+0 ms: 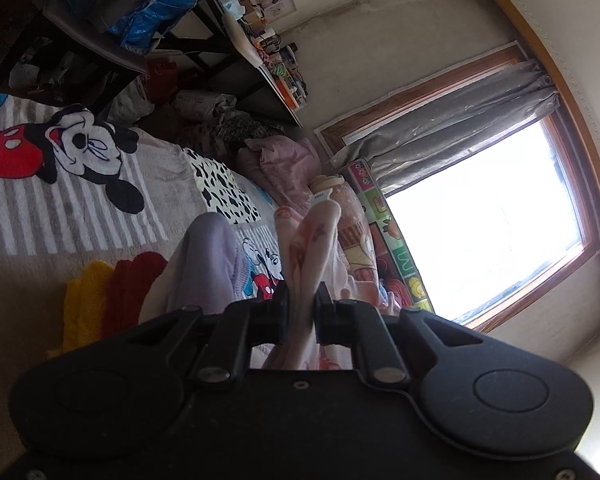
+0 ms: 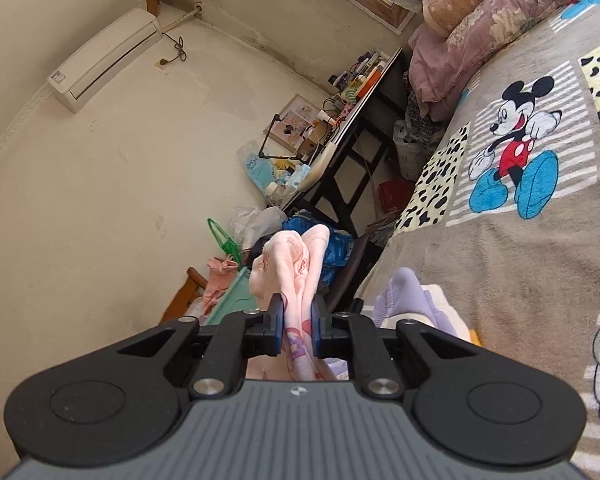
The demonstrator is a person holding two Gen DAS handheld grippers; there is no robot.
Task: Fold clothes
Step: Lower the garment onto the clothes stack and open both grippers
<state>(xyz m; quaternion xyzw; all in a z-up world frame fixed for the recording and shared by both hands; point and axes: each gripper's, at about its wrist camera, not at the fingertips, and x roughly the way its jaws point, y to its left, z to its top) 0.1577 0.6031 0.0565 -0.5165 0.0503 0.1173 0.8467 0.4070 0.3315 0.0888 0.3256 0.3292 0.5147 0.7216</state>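
Tools (image 1: 301, 304) (image 2: 296, 316) on soft pink garment (image 1: 300, 248)

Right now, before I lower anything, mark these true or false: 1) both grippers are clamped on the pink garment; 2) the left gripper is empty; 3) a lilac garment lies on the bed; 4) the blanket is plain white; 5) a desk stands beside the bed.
1) True: the left gripper and the right gripper each pinch the pink garment.
2) False: pink cloth sits between its jaws.
3) True: the lilac garment rests on the blanket.
4) False: it is grey-beige with cartoon mouse prints and stripes.
5) True: a cluttered dark desk stands beside it.
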